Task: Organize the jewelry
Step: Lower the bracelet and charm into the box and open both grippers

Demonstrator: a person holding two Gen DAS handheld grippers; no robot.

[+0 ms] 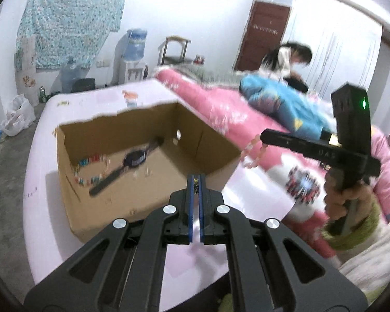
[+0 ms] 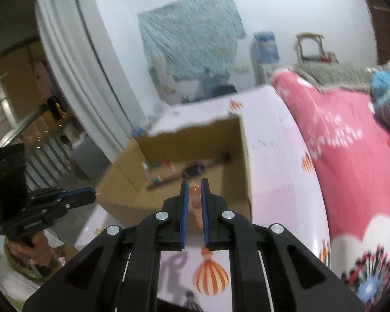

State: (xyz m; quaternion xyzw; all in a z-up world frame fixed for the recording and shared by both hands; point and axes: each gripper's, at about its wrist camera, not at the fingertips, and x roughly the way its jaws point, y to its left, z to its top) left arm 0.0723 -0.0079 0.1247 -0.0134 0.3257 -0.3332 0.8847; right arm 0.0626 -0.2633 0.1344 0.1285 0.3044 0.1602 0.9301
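- Two grippers are in your hands, both held above a bed with a pale pink sheet.
- Your left gripper has its blue-padded jaws pressed almost together; a small dark, speckled item sits in the slit between them, too small to identify, and you cannot tell whether it is pinched.
- Your right gripper pinches a bracelet of pale orange-pink beads between its blue pads; in the left wrist view the same bracelet hangs as a loop from the fingertips of the right gripper, just right of the box.
- Your right hand wraps the black handle at the right.
- One open cardboard box stands on the sheet just beyond both grippers, its top edges torn.
- On the box floor lie a ring of multicoloured beads at the left and a dark wristwatch beside it, strap stretched diagonally.
- Right of the box, a pink quilt is heaped, with a blue garment on it.
- Far back, a water dispenser and a patterned cloth stand against the white wall; another person is seen near a brown door.
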